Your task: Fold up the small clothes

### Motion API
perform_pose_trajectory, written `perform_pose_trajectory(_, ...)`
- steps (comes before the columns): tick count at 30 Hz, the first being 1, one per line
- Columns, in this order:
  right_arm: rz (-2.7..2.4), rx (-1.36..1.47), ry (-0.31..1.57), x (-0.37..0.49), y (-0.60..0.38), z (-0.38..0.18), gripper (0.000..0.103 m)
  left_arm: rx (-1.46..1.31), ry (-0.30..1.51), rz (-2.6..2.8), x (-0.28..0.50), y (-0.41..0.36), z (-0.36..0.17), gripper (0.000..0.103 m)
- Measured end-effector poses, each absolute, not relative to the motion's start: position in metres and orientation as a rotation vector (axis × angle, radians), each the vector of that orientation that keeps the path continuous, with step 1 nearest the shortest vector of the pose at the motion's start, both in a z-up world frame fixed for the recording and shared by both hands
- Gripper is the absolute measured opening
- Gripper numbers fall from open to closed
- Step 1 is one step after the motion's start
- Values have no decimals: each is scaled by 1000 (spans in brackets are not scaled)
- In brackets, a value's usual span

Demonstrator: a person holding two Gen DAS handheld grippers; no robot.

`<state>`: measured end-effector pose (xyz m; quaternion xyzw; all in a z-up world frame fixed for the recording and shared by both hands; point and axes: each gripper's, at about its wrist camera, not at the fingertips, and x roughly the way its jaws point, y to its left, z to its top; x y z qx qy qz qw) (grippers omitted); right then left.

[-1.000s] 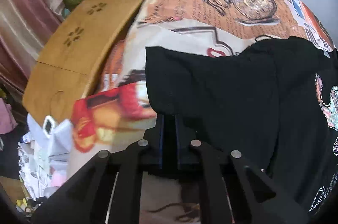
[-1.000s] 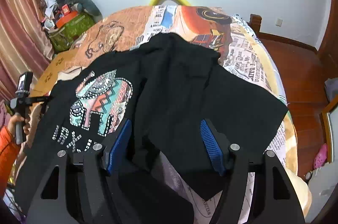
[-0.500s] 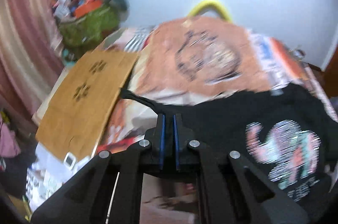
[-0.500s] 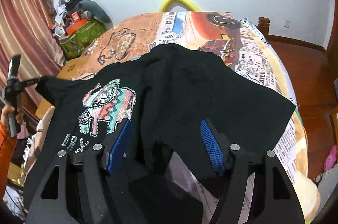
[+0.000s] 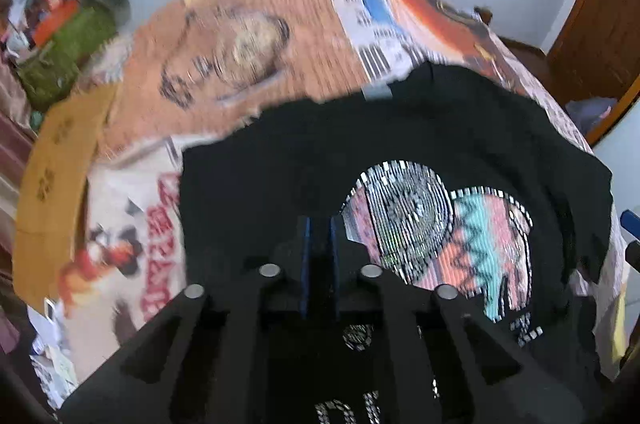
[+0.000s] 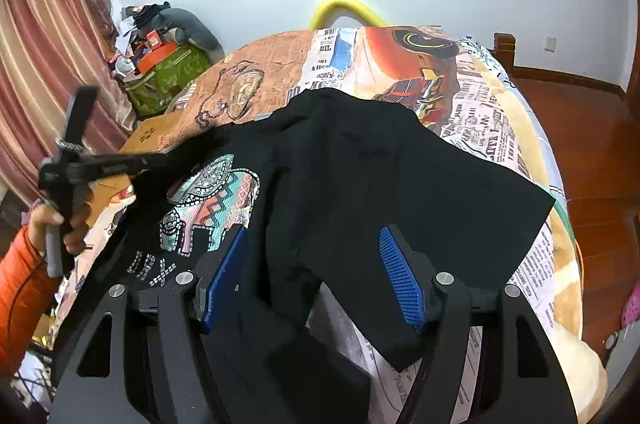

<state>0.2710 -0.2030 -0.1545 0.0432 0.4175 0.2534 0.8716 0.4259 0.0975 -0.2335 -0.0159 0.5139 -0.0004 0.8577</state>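
Left gripper (image 5: 319, 256): blue fingers nearly together, pinching a fold of the black T-shirt (image 6: 360, 183). That view is smeared, so the grip point is hard to read. Right gripper (image 6: 316, 276) hangs with ribbed blue fingers spread wide, holding nothing. The shirt lies centre frame on the newspaper-print bedspread (image 6: 480, 91), its beaded elephant print (image 5: 440, 232) facing up and its lower hem cut off.

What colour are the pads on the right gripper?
Blue pads, clearest in the right wrist view.
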Motion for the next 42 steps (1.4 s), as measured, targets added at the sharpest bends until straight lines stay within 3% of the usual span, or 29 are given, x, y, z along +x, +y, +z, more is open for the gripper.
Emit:
perform_pose_trajectory(2,534,88,880,271,-202,-155,64,-34,1070,-9,420,102,-228,23)
perform_pose_trajectory(4,537,82,887,272,-199,-155,64,-16,1021,15,409,110,-215,50)
perform_pose_trajectory(6,546,68,892,274,-193,-154,64,3,950,62,399,122,-201,64)
perform_pose_trajectory(7,554,58,891,275,-187,-153,64,10,926,85,395,129,-195,66)
perform_pose_trajectory(11,575,60,880,275,-171,-149,64,-3,941,144,391,158,-201,66)
perform_pose_trajectory(20,533,37,913,266,-167,-163,64,80,1122,215,376,173,-288,67)
perform_pose_trajectory(32,287,121,915,277,-275,-166,64,94,1055,198,336,169,-249,72)
perform_pose_trajectory(36,227,135,911,290,-299,-169,64,66,1004,175,349,155,-236,78)
perform_pose_trajectory(42,199,182,902,313,-319,-176,64,31,1020,161,383,133,-251,79)
